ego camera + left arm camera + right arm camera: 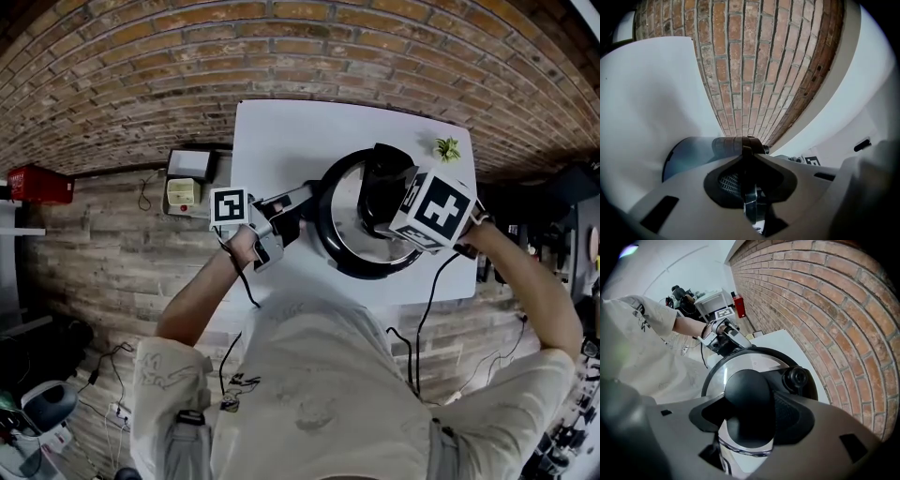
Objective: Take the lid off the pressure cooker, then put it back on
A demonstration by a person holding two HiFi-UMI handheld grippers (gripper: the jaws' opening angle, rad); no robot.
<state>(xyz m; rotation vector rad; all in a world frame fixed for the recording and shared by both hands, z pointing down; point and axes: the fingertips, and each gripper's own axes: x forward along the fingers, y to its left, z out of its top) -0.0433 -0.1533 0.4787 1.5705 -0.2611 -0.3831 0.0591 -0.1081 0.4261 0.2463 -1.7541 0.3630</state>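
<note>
Gripping the black knob (747, 397) from straight above, the right claw (750, 414) stands fairly wide because the knob is bulky, with both pads pressed on its sides; that top-down hold looks chosen so the wrist can twist and then lift. Directly under this claw lies the lid (723, 373), which appears seated on the pressure cooker (330, 239), so the task's thing is still in its place on the pot. Just past the knob sits a round black valve (799, 378). Across the lid from the right claw, the left claw (747, 159) comes in level and is pinched narrow on the thin side handle (305, 200), most likely to brace the pot so it does not spin or slide while the lid is turned. Beneath both claws the white counter (281, 141) carries the cooker near its front edge. Farther off, beyond the right claw, a small green plant (447, 147) stands at the counter's corner, and a brick wall (281, 47) closes the scene behind.
</note>
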